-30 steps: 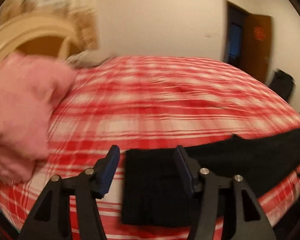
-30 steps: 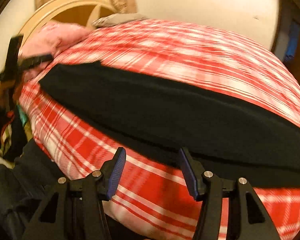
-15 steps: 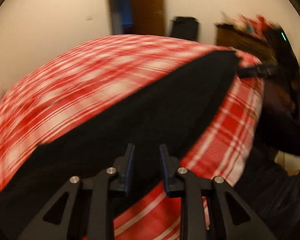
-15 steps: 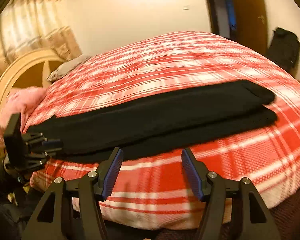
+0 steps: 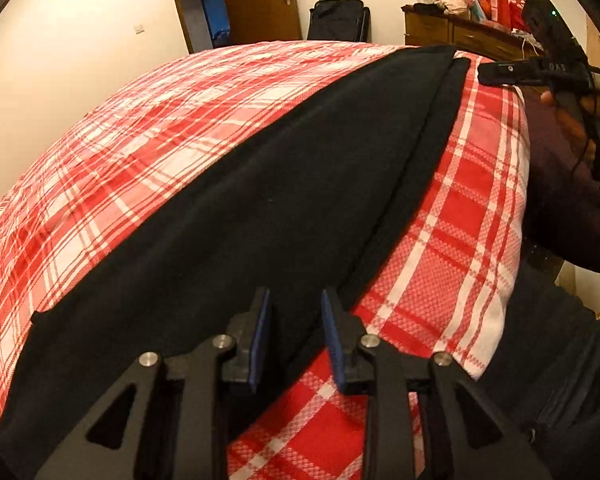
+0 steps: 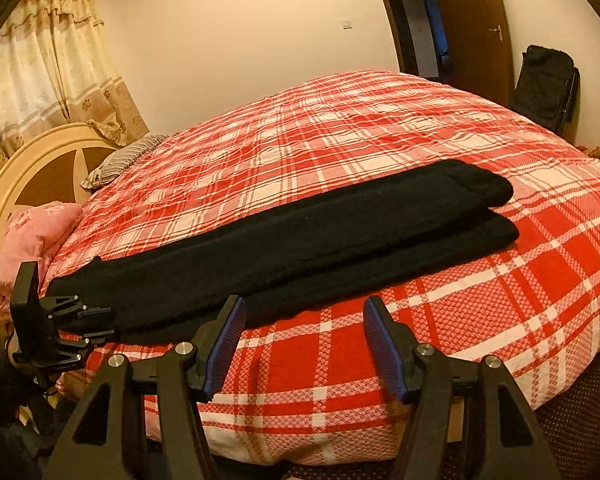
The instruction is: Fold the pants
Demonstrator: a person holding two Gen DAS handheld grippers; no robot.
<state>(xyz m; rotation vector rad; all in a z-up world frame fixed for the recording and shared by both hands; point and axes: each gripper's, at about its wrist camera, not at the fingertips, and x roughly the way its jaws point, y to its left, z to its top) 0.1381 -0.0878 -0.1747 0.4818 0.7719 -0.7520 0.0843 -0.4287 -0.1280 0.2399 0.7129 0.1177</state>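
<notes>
The black pants point(image 6: 300, 240) lie lengthwise along the near edge of the bed point(image 6: 340, 132), folded with one leg stacked on the other over the red plaid cover; the left tool point(image 5: 294, 320) sits at one end of the pants, its jaws narrow and opening, black cloth seen in the gap between the blue pads, though whether they pinch it I cannot tell; the right tool point(image 6: 304, 332) hovers near the bed's edge just short of the pants, jaws wide with nothing between them; a pink pillow point(image 6: 32, 236) rests by the headboard point(image 6: 40, 152)
</notes>
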